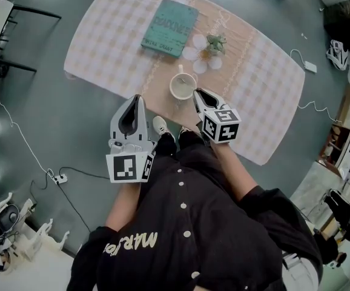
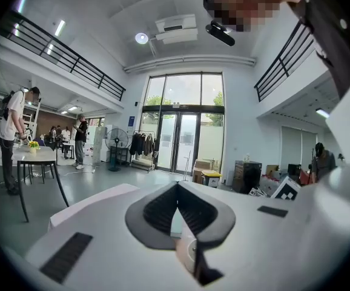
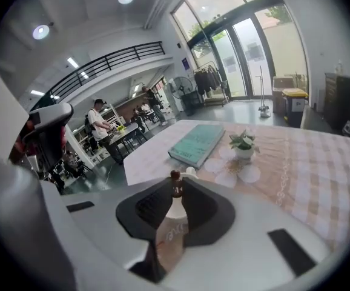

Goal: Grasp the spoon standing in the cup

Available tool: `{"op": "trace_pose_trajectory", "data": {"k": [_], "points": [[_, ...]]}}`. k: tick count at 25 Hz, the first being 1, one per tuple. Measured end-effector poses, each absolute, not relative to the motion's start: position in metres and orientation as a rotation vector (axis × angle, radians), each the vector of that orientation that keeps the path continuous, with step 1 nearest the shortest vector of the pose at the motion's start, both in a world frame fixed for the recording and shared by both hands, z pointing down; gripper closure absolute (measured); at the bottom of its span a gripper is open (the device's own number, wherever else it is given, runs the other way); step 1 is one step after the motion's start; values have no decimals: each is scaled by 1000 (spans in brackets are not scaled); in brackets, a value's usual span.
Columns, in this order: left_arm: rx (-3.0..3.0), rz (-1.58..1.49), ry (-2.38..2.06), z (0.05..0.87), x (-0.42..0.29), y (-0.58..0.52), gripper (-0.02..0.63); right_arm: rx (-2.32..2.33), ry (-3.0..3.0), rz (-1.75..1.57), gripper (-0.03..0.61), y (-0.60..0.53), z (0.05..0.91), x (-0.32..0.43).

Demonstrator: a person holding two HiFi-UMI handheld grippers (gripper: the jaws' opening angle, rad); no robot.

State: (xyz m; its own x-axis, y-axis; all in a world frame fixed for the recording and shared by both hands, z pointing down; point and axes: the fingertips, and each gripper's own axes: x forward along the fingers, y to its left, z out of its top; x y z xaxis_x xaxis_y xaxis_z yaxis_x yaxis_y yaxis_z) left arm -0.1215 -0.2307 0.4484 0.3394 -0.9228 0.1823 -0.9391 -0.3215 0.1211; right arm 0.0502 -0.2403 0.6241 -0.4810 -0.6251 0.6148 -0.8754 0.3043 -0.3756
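Right gripper (image 3: 175,191) jaws pinched on the spoon (image 3: 175,176) handle over the cup (image 1: 183,87), left gripper (image 1: 136,99) closed, empty, at cup's 8 o'clock

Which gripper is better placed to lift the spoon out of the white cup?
The right gripper: its jaws grip the brown-knobbed spoon handle above the white ceramic cup. The left gripper hangs shut and empty, away from the cup.
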Motion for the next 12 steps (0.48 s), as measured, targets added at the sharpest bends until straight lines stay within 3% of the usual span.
{"op": "trace_pose_trajectory", "data": {"k": [12], "points": [[2466,31,-1717,414,-121,-232,603,1403,-2444,645,526,-261,529,56]]}}
